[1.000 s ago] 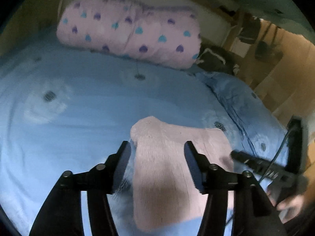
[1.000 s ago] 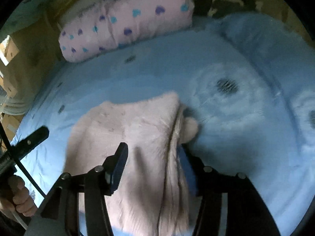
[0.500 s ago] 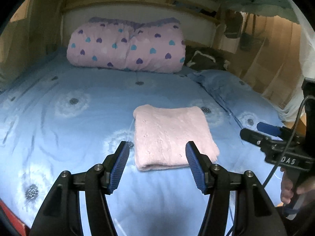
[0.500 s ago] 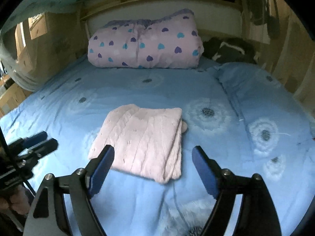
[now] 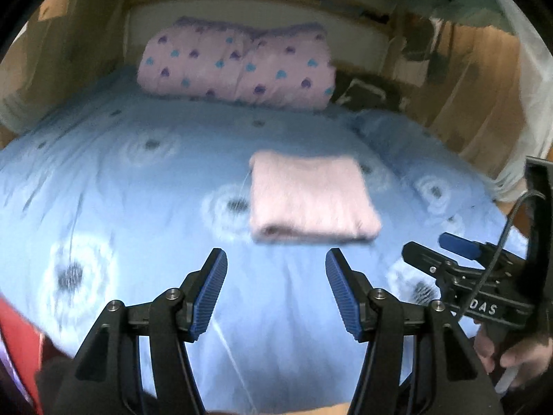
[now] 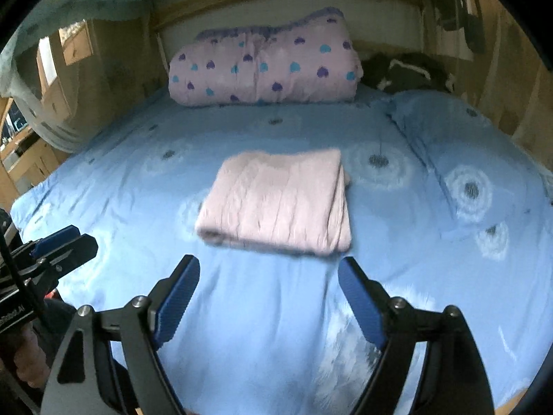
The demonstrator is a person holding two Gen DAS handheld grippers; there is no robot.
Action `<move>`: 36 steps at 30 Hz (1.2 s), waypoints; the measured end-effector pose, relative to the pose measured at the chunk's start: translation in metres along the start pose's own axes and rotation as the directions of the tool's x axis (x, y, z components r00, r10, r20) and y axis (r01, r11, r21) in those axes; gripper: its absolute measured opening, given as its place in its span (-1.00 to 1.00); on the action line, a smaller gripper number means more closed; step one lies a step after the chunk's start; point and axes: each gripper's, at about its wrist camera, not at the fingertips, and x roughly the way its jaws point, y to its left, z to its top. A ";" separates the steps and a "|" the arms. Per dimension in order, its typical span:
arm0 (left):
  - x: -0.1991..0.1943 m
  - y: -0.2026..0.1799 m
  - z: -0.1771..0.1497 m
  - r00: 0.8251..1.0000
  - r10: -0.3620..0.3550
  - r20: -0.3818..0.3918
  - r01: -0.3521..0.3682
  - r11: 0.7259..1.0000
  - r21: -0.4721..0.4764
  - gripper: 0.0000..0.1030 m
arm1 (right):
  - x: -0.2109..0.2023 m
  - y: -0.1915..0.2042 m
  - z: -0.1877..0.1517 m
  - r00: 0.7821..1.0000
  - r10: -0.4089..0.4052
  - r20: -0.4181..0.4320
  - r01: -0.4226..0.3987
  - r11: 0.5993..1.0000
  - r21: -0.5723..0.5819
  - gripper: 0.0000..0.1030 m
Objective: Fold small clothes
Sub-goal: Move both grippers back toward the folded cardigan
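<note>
A pale pink knitted garment (image 5: 311, 197) lies folded into a flat rectangle on the blue bed cover (image 5: 138, 190); it also shows in the right wrist view (image 6: 280, 200). My left gripper (image 5: 276, 269) is open and empty, held above the cover, short of the garment's near edge. My right gripper (image 6: 269, 276) is open and empty, also short of the garment. Each gripper shows at the edge of the other's view: the right one (image 5: 446, 256) and the left one (image 6: 65, 242).
A rolled pink quilt with heart prints (image 5: 238, 65) lies against the headboard. A dark bundle (image 6: 408, 72) sits at the back right. A blue pillow (image 6: 459, 145) lies on the right. Wooden walls flank the bed. Something red (image 5: 17, 346) is at the lower left.
Both grippers have pulled back and up from the garment. The right one was around its edge and is now clear of it. The garment lies folded farther ahead.
</note>
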 end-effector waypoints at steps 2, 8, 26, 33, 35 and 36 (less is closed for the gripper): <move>0.009 -0.003 -0.012 0.999 0.004 -0.038 -0.004 1.000 0.003 -0.23 | 0.009 0.001 -0.011 0.999 -0.019 -0.031 0.019 1.000 0.000 0.67; 0.030 -0.011 -0.038 0.993 0.037 -0.116 -0.033 0.999 0.036 -0.23 | 0.031 -0.007 -0.040 0.993 -0.057 -0.107 0.060 0.998 0.027 0.67; 0.091 0.007 -0.072 0.959 0.093 -0.269 -0.089 0.996 0.028 -0.23 | 0.078 -0.029 -0.078 0.956 -0.144 -0.256 0.148 0.989 -0.005 0.67; 0.110 0.015 -0.073 0.954 0.096 -0.285 -0.093 0.995 0.023 -0.22 | 0.096 -0.023 -0.082 0.940 -0.190 -0.282 0.178 0.982 -0.068 0.67; 0.113 0.018 -0.068 0.957 0.071 -0.282 -0.070 0.997 0.013 -0.22 | 0.098 -0.025 -0.077 0.944 -0.179 -0.279 0.171 0.984 -0.055 0.68; 0.115 0.021 -0.064 0.958 0.047 -0.283 -0.049 0.999 -0.002 -0.22 | 0.099 -0.029 -0.073 0.948 -0.152 -0.279 0.148 0.988 -0.036 0.68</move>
